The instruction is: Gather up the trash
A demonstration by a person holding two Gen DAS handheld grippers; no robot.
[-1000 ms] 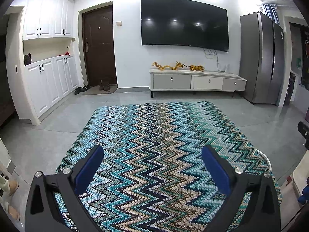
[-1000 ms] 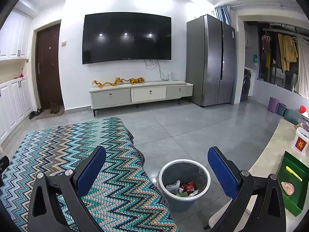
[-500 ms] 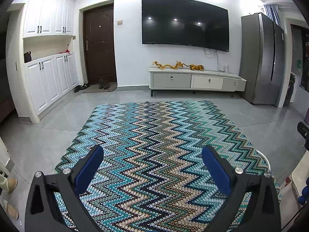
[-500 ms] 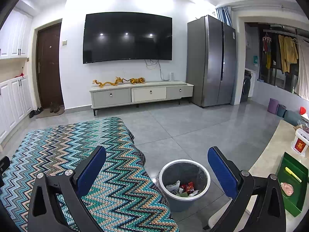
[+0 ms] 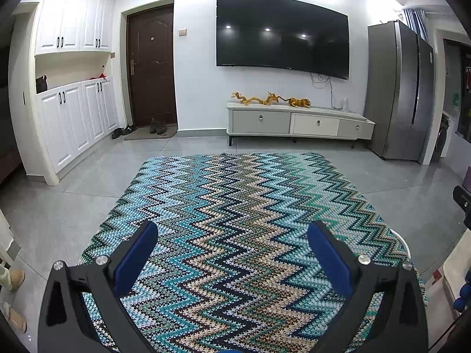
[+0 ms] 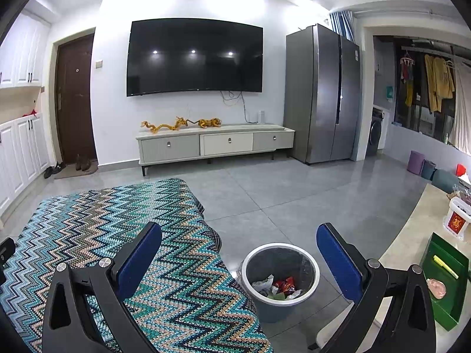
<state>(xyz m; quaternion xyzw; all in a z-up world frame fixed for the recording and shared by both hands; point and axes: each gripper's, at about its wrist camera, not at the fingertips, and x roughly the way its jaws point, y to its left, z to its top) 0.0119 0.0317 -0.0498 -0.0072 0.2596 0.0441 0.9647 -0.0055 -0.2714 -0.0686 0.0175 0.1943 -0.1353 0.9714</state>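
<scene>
Left wrist view: the left gripper [image 5: 231, 245] hangs over a zigzag cloth [image 5: 235, 206] in teal, blue, beige and black, its two blue-padded fingers wide apart with nothing between them. No trash lies on the cloth. Beyond it are grey floor tiles, one wall TV [image 5: 282, 33], one low cabinet [image 5: 297, 122] with three drawers, and gold figurines [image 5: 270, 99] on top, too small to count surely. One brown door [image 5: 152, 64] stands to the left with shoes [image 5: 138, 128] on a mat, and white cupboards [image 5: 73, 94] fill the left wall. One steel two-door fridge [image 5: 403, 91] stands at right. No writing can be read here.

Right wrist view: the right gripper [image 6: 239, 257] also has its jaws spread, empty. Between its fingers, on the floor just beside the cloth's edge, stands one round bin [image 6: 281, 279], grey with a white rim. Inside lies the trash [image 6: 278, 286]: crumpled wrappers in red, white and green, the print too small to read. At right a pale table [image 6: 409, 250] carries a green tray [image 6: 447, 276] holding one yellow marker [image 6: 445, 266] and a pinkish item, and a white tub [image 6: 457, 219] with a red label bearing a gold character, not legible. Three small stools or bins [image 6: 426, 166], one purple and two grey-blue, sit by the far wall, and yellow garments [image 6: 438, 83] hang beyond.
</scene>
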